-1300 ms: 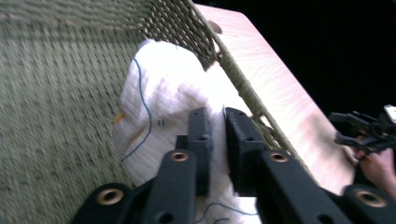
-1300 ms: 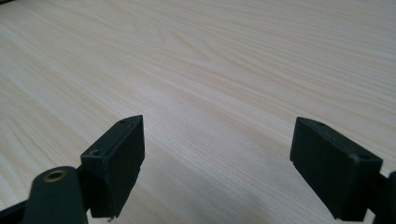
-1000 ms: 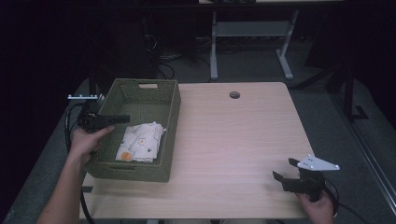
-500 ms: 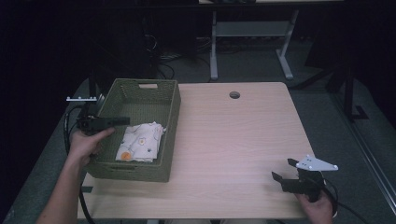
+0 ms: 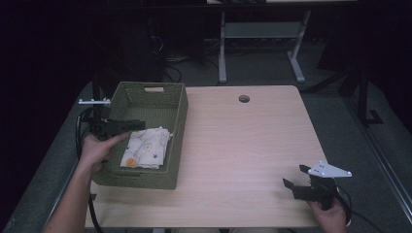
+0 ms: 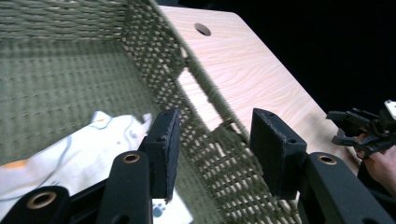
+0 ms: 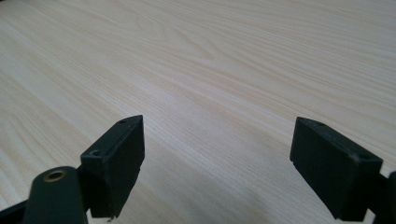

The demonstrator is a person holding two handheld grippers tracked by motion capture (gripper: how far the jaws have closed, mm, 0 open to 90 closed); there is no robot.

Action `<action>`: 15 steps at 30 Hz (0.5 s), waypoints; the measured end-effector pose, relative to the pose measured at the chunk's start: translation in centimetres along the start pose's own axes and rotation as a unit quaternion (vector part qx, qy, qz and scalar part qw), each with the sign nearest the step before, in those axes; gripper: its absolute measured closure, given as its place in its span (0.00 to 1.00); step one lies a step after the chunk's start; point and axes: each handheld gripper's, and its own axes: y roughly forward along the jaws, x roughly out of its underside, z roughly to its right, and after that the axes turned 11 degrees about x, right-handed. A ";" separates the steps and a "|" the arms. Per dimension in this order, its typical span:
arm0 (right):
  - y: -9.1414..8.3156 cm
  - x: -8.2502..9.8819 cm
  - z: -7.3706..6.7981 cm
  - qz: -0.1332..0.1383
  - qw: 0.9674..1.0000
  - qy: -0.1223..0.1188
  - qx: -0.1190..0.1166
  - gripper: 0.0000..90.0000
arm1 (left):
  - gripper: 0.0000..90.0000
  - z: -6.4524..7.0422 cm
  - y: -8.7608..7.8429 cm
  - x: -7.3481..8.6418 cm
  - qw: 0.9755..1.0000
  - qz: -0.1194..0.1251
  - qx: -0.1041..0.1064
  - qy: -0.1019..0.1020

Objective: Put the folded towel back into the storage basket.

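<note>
Left gripper [image 6: 212,149] jaws just opening, empty, over green woven basket [image 5: 176,121]; white printed cloth [image 5: 145,148] probably dropped. Lift straight up, miss basket wall.

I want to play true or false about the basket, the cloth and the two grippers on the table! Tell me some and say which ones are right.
1. The white cloth lies inside the green woven basket. True.
2. The left gripper is clamped on the cloth. False: its jaws have just been opening and nothing is between them; in the left gripper view they stand apart above the cloth, by the basket's wall.
3. The basket sits on the table's left side. True.
4. The right gripper holds a cup. False: its jaws are wide open over bare wood.
5. The basket is tipped over on its side. False: it stands upright, open side up.
</note>
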 end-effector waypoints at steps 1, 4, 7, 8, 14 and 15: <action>0.0 0.0 0.0 0.000 1.000 0.001 -0.001 0.19 | 0.59 0.2 0.2 -0.1 1.000 -0.001 0.000 0.002; -0.1 0.0 0.0 0.000 1.000 0.001 -0.001 0.19 | 0.58 0.9 0.8 -0.3 1.000 -0.003 0.006 0.009; -0.1 0.0 0.0 0.001 1.000 0.000 -0.001 0.19 | 0.57 1.6 1.4 -0.5 1.000 -0.005 0.011 0.015; -0.1 0.0 0.0 0.000 1.000 0.000 -0.001 0.19 | 0.57 1.8 1.5 -0.5 1.000 -0.003 0.013 0.015; -0.2 -0.1 0.0 0.004 1.000 0.001 0.000 0.19 | 0.57 2.6 2.4 -0.5 1.000 -0.011 0.018 0.021; -0.3 -0.1 0.0 0.004 1.000 0.001 -0.001 0.19 | 0.56 2.8 2.6 -0.5 1.000 -0.011 0.017 0.021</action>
